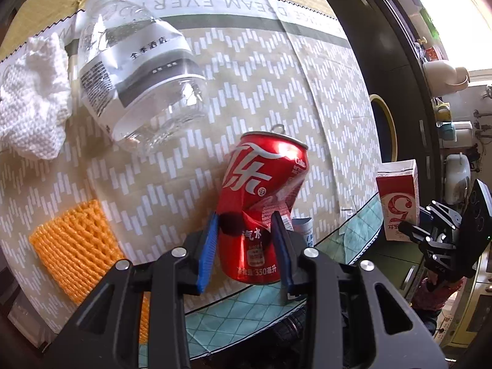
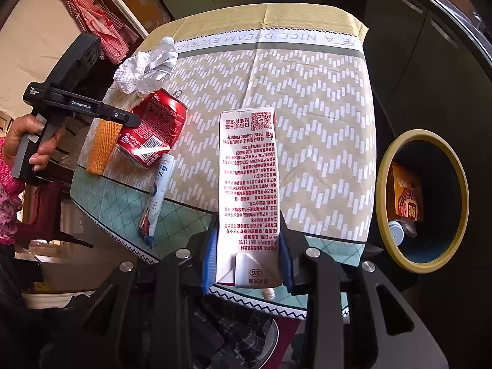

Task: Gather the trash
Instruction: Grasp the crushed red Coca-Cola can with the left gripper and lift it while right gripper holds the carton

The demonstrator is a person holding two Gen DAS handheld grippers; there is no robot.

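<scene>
A dented red cola can [image 1: 261, 178] sits between the blue pads of my left gripper [image 1: 245, 220], which is shut on its lower half. The right wrist view shows the same can [image 2: 153, 126] tilted near the table's left edge, with a hand [image 2: 27, 141] holding the left gripper. My right gripper [image 2: 249, 236] is shut on a white milk carton [image 2: 247, 169] printed with red text, held above the tablecloth [image 2: 307, 98]. A yellow-rimmed bin [image 2: 421, 200] stands to the right of the table with some trash inside.
On the cloth lie a clear plastic bottle [image 1: 135, 70], a crumpled white tissue [image 1: 33, 98], an orange foam net [image 1: 77, 246] and a white-blue tube [image 2: 156, 196]. Dark cabinets stand behind the table and the bin.
</scene>
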